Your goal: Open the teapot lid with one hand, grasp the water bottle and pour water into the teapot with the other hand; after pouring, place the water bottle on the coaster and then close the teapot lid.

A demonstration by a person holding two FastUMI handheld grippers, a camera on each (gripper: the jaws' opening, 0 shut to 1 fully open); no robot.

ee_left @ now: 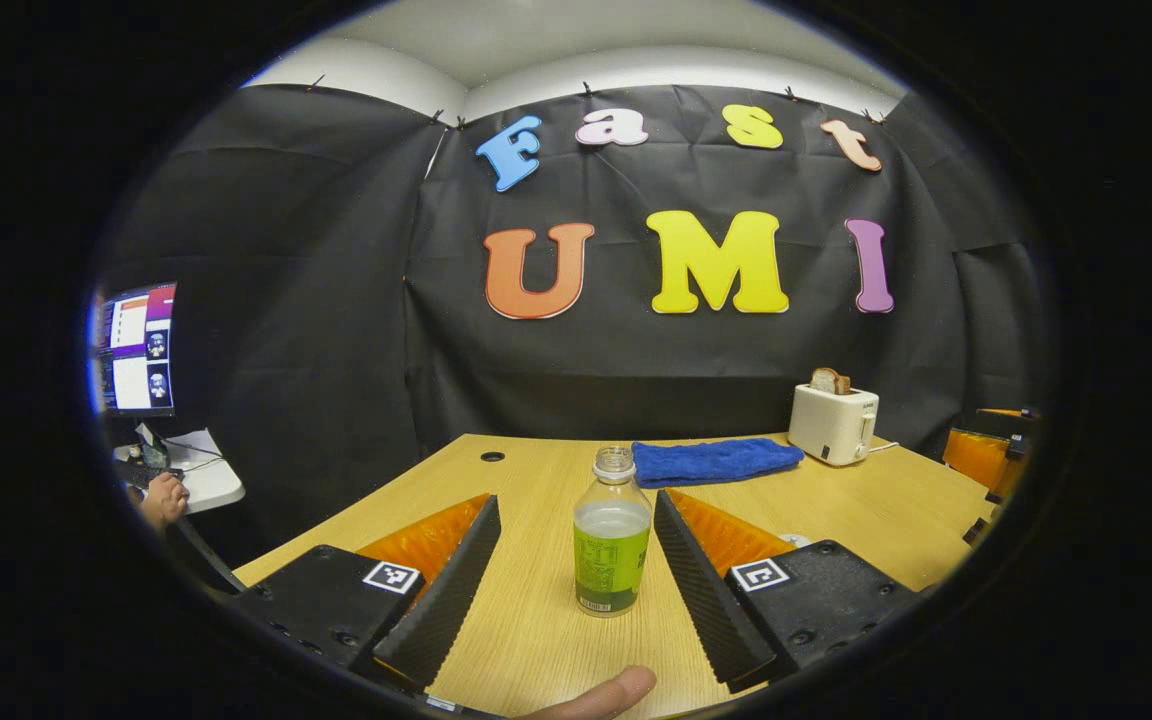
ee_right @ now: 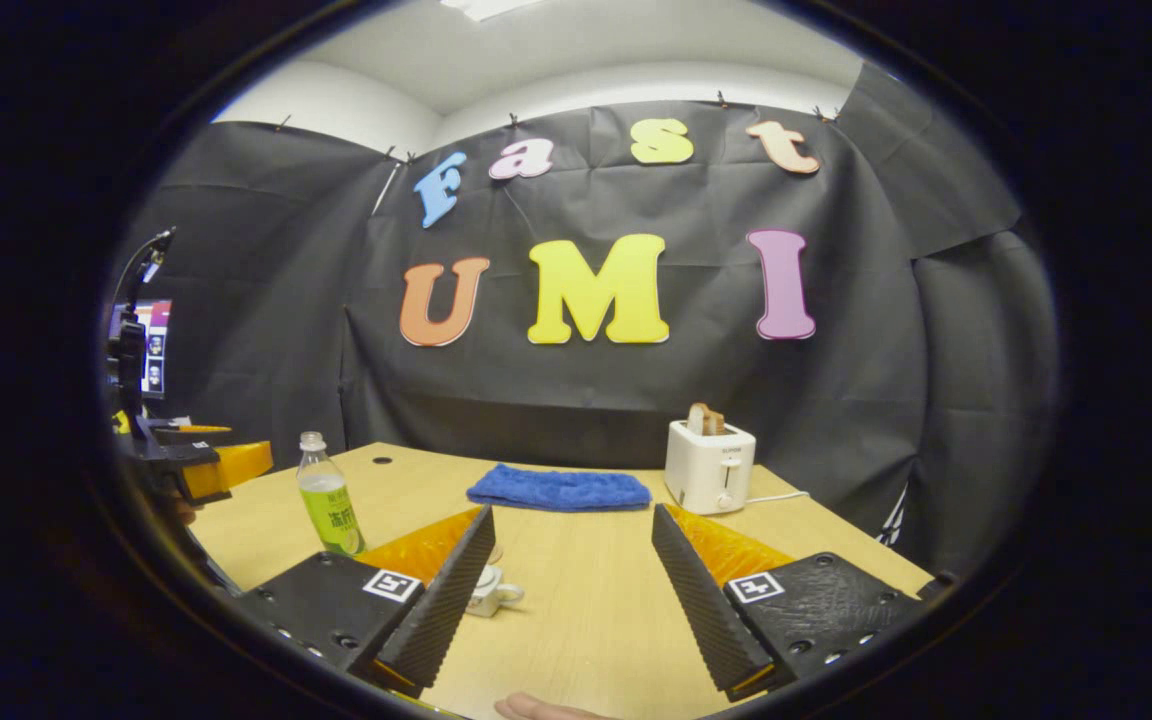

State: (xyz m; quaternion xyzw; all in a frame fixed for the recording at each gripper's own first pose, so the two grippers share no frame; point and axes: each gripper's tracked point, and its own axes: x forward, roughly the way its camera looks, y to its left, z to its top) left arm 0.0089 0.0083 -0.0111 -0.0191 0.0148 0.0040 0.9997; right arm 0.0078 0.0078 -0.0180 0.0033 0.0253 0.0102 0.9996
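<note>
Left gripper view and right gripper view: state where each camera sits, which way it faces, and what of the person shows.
Left gripper view: rides the left gripper, facing the water bottle standing between its open fingers; a fingertip shows at bottom.
Right gripper view: rides the right gripper, open, facing the table; teapot beside one finger.
Shared: bottle, blue towel, toaster.
</note>
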